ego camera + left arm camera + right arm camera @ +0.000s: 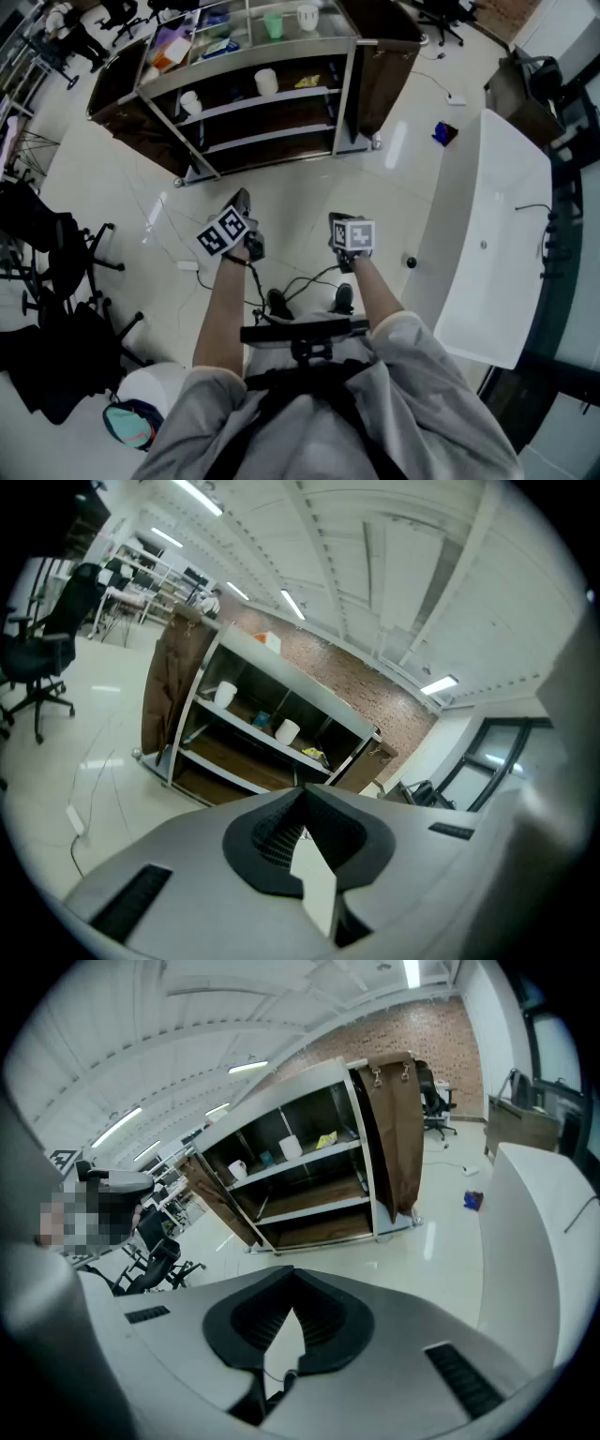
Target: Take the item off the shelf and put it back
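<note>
Approach step, nothing taken yet: left hand-held gripper (302, 794) and right hand-held gripper (292, 1279) both have jaws together, empty, while the cup (266, 82) sits on the far shelf (300, 94); next probably walk up, open one, line on cup.

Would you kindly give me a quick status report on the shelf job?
Left gripper shut, empty. Right gripper shut, empty. White cup on shelf unit, well ahead. Only floor between.
</note>
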A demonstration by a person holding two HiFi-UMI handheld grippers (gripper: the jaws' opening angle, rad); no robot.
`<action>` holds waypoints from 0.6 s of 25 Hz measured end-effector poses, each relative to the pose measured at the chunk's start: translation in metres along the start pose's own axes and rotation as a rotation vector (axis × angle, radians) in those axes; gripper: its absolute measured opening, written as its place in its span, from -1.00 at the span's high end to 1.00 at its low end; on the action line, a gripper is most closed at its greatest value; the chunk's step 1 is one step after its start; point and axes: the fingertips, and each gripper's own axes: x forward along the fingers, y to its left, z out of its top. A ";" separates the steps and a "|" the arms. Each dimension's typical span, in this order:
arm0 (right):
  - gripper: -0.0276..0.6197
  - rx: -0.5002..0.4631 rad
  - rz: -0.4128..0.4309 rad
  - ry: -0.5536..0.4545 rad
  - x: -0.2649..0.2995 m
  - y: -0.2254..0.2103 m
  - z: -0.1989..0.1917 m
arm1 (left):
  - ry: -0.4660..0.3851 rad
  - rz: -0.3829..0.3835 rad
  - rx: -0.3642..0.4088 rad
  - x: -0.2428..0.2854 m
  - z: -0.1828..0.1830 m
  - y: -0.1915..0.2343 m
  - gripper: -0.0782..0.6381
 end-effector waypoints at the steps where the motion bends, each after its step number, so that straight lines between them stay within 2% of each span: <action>1: 0.89 -0.021 0.005 -0.038 -0.002 0.003 0.011 | -0.017 -0.003 0.050 -0.001 0.005 -0.001 0.77; 5: 0.89 -0.119 0.021 -0.203 -0.019 0.012 0.054 | -0.099 -0.002 0.253 -0.012 0.027 -0.006 0.77; 7: 0.89 -0.179 0.024 -0.284 -0.036 0.017 0.073 | -0.139 0.003 0.330 -0.020 0.038 -0.010 0.77; 11: 0.89 -0.289 0.011 -0.407 -0.068 0.023 0.094 | -0.175 0.020 0.399 -0.040 0.052 -0.003 0.77; 15: 0.89 -0.337 -0.010 -0.448 -0.093 0.020 0.097 | -0.223 0.046 0.502 -0.065 0.059 0.006 0.77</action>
